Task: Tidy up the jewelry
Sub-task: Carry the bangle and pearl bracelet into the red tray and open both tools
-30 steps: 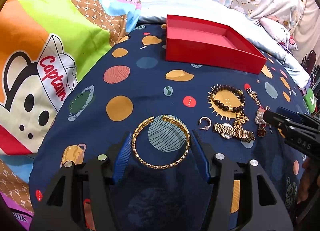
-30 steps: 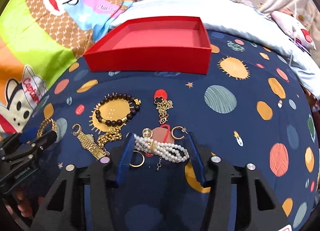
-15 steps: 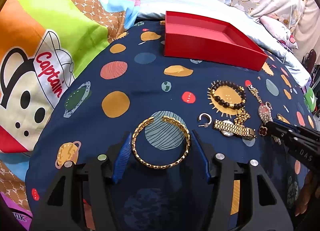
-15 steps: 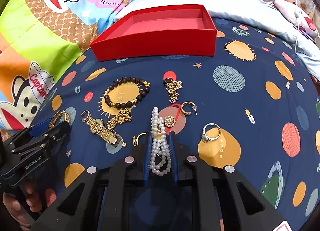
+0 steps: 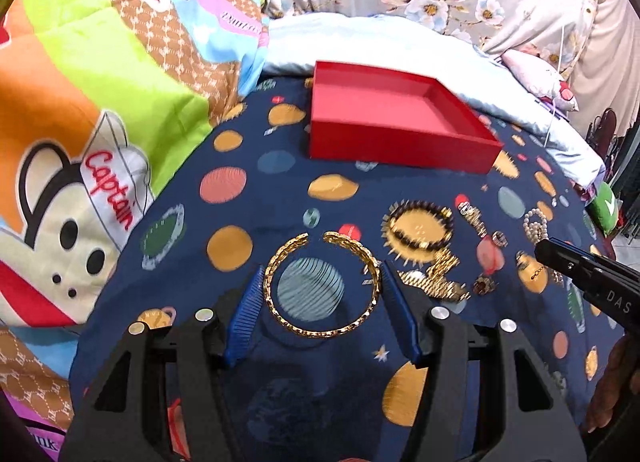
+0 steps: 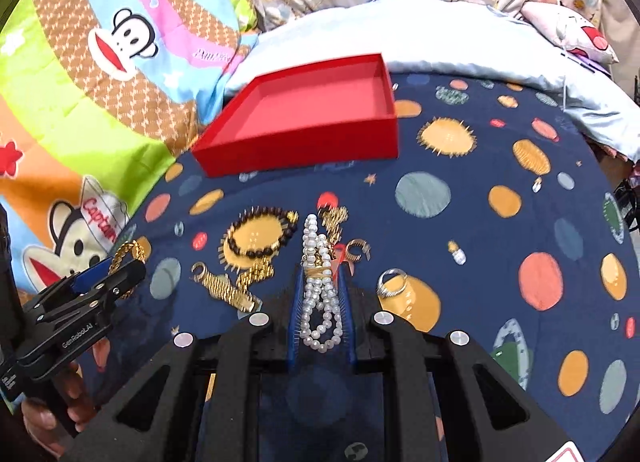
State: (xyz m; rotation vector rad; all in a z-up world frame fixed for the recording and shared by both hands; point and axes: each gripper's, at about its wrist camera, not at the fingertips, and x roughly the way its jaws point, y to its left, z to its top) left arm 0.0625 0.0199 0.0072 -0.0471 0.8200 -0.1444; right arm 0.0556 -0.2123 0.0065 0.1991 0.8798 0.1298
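Pearl bracelet (image 6: 320,294): limp, multi-strand, light, pinched mid-length in right gripper (image 6: 320,286) jaws; strands could slip. Gold cuff (image 5: 322,288): stiff, open-ended, clamped across its width in left gripper (image 5: 322,294) jaws. Both above the bed (image 6: 480,165), near its middle. Red tray (image 6: 304,149) sits toward the bed's far edge.

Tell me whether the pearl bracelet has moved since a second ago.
Yes. The pearl bracelet lay crosswise on the bedspread; now the right gripper is shut on it and it runs lengthwise between the pads, its far end nearer the black bead bracelet.
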